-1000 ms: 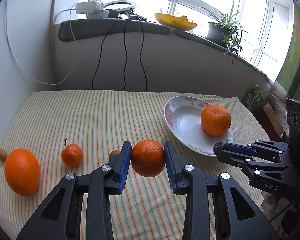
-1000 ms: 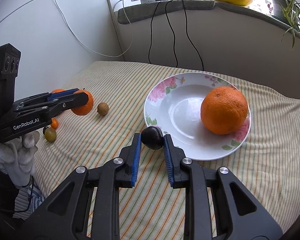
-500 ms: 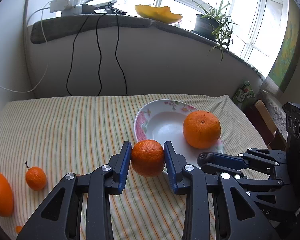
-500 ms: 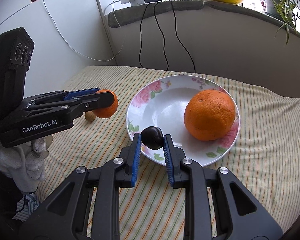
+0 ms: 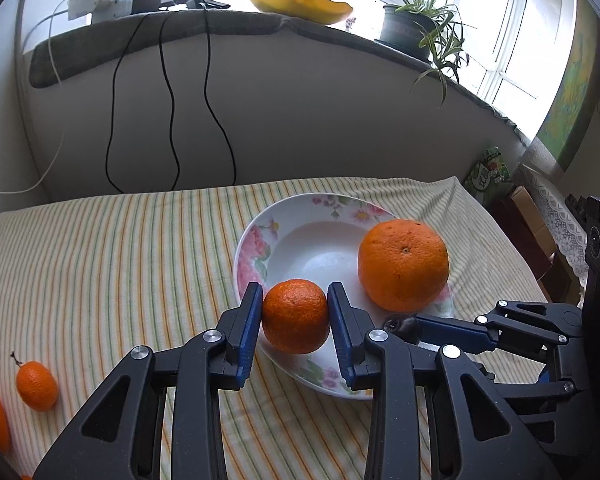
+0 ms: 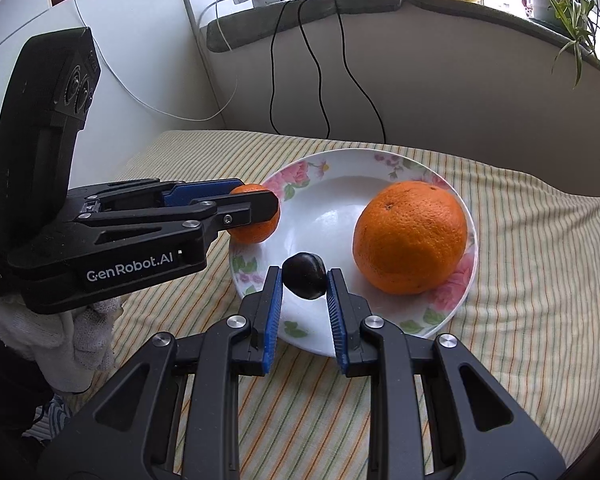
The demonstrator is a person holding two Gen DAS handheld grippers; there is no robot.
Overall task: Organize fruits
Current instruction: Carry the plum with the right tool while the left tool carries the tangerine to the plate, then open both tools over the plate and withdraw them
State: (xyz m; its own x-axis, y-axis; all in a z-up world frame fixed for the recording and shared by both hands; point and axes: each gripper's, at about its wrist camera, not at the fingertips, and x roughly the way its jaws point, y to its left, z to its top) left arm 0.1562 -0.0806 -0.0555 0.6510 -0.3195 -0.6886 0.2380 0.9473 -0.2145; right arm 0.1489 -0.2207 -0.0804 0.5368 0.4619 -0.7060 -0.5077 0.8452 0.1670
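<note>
Left gripper (image 5: 295, 316) clamps a mandarin (image 5: 295, 316) over the plate's (image 5: 256, 240) near-left rim. Our right gripper (image 6: 304, 280) pinches a dark plum (image 6: 304, 276) above the plate's near edge. We see a large orange (image 6: 410, 236) resting inside the plate on the striped cloth (image 5: 100, 260).

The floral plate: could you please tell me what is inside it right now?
One large orange rests in the plate. Two grippers hold a mandarin and a dark fruit over its near rim, hiding parts.

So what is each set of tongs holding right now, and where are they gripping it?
Left tongs pinch a small orange by its sides; right tongs pinch a dark plum-like fruit by its sides.
</note>
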